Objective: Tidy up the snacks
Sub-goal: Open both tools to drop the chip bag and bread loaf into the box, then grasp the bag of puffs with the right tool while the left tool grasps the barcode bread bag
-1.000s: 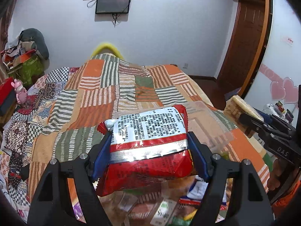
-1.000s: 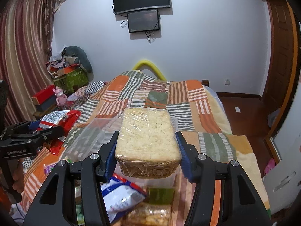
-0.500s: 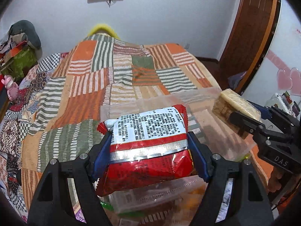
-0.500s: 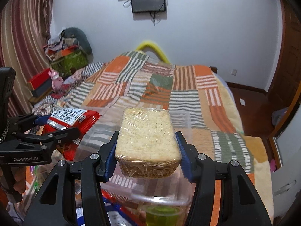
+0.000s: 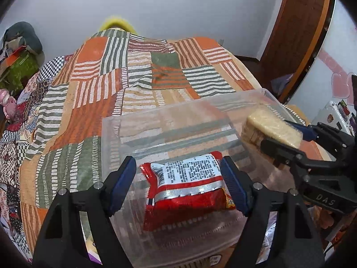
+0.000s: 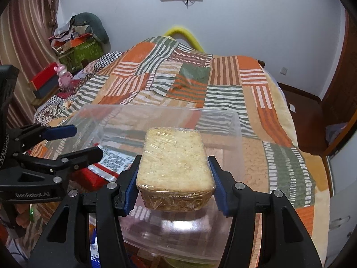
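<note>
The left gripper (image 5: 178, 178) is spread wide over a clear plastic box (image 5: 116, 134) on the bed's patchwork quilt (image 5: 89, 89). A red snack bag (image 5: 187, 187), label side up, lies inside the box between the blue pads. A clear gap shows between the bag and the left pad (image 5: 122, 183); the right pad sits just beside the bag's edge, and whether it touches cannot be told. The bag rests toward the near left part of the box.

The right gripper (image 6: 174, 178) is clamped on a wrapped block of noodles (image 6: 174, 156), its blue pads pressed against the two long sides. The block is held level above the right half of the box (image 6: 236, 129), over the near rim, and apart from the box floor. In the left wrist view the same block (image 5: 272, 127) hangs at the box's right wall, gripped by the right gripper (image 5: 287, 140).

In the right wrist view the left gripper (image 6: 73, 141) reaches in from the left edge, with the red bag (image 6: 104, 163) below it.

The box sits near the foot edge of the bed, and other snack packets show dimly beneath its near side.
</note>
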`<act>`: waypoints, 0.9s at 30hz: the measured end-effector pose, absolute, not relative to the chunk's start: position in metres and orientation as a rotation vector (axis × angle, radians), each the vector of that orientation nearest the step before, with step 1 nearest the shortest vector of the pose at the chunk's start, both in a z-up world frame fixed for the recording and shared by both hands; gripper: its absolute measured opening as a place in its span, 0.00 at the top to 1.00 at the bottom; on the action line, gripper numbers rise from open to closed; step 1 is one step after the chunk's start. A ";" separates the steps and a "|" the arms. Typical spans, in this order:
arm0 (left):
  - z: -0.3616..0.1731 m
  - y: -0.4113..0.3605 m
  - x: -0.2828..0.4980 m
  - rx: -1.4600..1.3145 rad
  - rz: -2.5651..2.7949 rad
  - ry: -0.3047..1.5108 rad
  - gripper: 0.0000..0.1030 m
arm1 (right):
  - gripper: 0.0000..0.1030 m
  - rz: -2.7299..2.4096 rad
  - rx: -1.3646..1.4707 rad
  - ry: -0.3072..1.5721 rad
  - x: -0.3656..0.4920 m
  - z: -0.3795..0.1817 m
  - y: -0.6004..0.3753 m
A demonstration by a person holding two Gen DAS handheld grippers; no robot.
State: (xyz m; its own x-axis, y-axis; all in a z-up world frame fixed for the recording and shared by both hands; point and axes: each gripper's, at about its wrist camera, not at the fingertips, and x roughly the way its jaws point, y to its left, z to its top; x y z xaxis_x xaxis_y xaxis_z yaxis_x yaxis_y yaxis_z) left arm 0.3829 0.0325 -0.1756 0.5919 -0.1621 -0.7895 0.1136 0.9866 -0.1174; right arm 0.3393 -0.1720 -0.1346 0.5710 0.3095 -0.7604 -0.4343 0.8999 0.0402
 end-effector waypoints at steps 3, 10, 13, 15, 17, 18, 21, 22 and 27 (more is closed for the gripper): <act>-0.172 0.035 0.379 -0.063 -0.159 0.920 0.25 | 0.48 0.451 -0.154 0.881 0.339 -0.136 -0.173; -0.149 0.049 0.358 -0.110 -0.147 0.868 0.24 | 0.46 0.444 -0.168 0.828 0.327 -0.119 -0.174; -0.135 0.055 0.343 -0.105 -0.138 0.835 0.24 | 0.46 0.447 -0.167 0.803 0.318 -0.110 -0.176; -0.127 0.059 0.333 -0.099 -0.130 0.821 0.24 | 0.45 0.453 -0.162 0.786 0.311 -0.103 -0.178; -0.119 0.065 0.321 -0.095 -0.123 0.805 0.24 | 0.44 0.457 -0.154 0.773 0.305 -0.097 -0.179; -0.115 0.067 0.315 -0.093 -0.120 0.797 0.24 | 0.44 0.461 -0.148 0.763 0.300 -0.092 -0.183; -0.105 0.076 0.293 -0.071 -0.102 0.767 0.24 | 0.40 0.457 -0.139 0.739 0.289 -0.085 -0.189; -0.103 0.079 0.286 -0.065 -0.097 0.759 0.23 | 0.39 0.454 -0.135 0.731 0.285 -0.083 -0.192; -0.102 0.097 0.255 -0.059 -0.063 0.759 0.16 | 0.37 0.439 -0.110 0.723 0.268 -0.081 -0.208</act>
